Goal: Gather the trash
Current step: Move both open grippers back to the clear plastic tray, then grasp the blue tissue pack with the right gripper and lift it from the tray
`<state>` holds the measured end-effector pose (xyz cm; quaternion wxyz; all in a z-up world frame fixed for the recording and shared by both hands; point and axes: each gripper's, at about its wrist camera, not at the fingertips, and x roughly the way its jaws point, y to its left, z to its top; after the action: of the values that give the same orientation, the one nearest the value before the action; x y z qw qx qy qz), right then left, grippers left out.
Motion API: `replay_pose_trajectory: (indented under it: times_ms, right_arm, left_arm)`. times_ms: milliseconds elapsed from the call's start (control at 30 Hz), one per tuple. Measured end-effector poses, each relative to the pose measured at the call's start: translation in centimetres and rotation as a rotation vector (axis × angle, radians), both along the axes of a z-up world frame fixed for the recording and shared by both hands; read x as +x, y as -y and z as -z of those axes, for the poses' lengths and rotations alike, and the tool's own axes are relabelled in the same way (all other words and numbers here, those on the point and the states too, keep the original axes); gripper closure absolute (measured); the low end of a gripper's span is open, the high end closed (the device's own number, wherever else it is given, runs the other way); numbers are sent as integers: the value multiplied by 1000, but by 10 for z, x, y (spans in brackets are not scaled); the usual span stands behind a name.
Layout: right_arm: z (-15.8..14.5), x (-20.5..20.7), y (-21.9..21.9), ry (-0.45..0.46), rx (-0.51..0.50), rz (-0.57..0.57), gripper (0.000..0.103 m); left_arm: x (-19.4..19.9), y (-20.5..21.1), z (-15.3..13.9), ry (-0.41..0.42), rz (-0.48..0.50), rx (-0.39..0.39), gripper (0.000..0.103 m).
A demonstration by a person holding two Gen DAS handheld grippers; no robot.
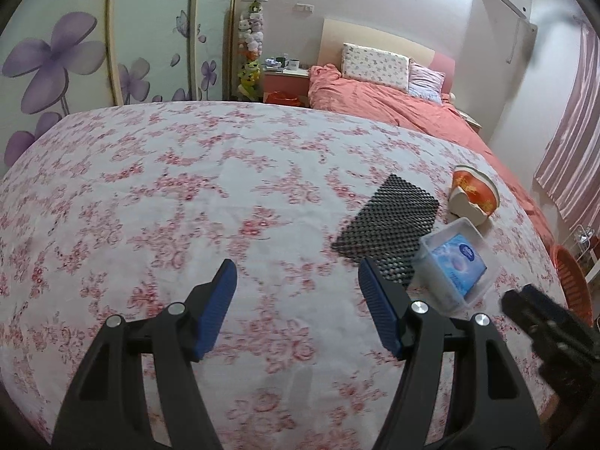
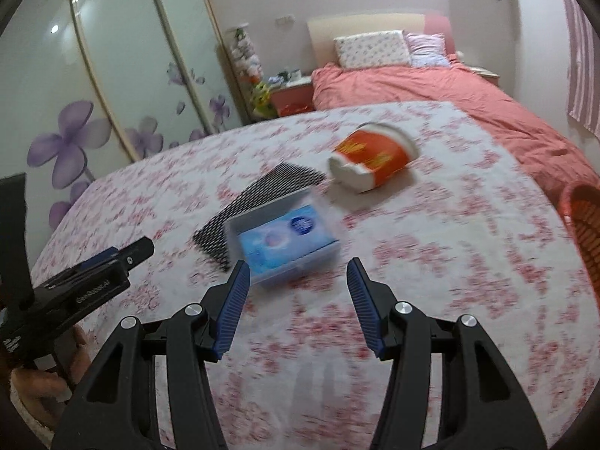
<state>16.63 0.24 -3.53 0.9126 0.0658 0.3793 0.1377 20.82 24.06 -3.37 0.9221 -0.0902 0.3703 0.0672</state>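
On a floral-covered table [image 1: 187, 195] lie an orange-and-white paper bowl [image 1: 473, 195] [image 2: 371, 159] tipped on its side, a black mesh mat [image 1: 390, 221] [image 2: 255, 202], and a clear plastic box holding a blue tissue pack [image 1: 455, 262] [image 2: 283, 236]. My left gripper [image 1: 296, 281] hovers open over bare cloth, left of the mat, nothing between its fingers. My right gripper [image 2: 298, 275] is open just short of the clear box, empty. Each gripper shows at the edge of the other's view: the right one [image 1: 532, 307], the left one [image 2: 112, 258].
An orange plastic basket [image 1: 573, 285] [image 2: 585, 225] stands beside the table at the right. Behind are a bed with a salmon cover [image 1: 393, 101], a bedside cabinet [image 1: 287, 78], floral wardrobe doors [image 1: 75, 56] and striped curtains [image 1: 573, 150].
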Motion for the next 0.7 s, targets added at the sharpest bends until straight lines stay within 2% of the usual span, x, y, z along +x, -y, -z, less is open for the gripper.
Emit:
replay_pose_trajectory:
  times_ms: [200,333,567,700]
  right_arm:
    - [13,8,-24,-58,-24,-13,48]
    - [18,12,-31,-71,-81,17,48]
    - [20,20,5,-83,-60,142,48]
    - [22,29,34,-80,-105,269,49]
  left_arm:
    - [-7,-17,0,4,-21,-13,37]
    - [-9,-25,2,1,-35,-21,36]
    - [-7,-25,4,-6,-34,-35,36]
    - [-5,-19,6,-12,-23,-40,36]
